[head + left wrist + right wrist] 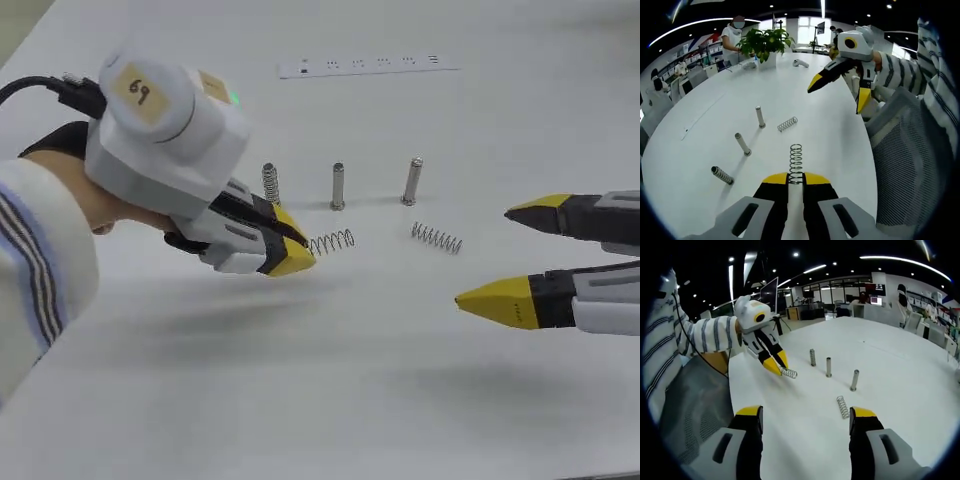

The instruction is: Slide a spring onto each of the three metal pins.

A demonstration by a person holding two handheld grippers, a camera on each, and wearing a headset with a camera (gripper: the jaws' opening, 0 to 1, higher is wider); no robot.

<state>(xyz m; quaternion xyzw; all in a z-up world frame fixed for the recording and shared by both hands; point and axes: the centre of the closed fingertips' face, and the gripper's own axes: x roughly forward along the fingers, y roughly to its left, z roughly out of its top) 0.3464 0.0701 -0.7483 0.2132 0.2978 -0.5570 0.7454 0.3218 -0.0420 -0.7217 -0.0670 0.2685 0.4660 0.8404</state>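
Bright overhead ceiling lights, soft shadows, fisheye edge distortion.

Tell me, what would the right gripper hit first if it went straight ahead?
Probably the loose silver wire spring on the white table, just ahead of the right gripper; depth is unclear.

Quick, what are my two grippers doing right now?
Left gripper: shut on a spring.
Right gripper: open, holding nothing.
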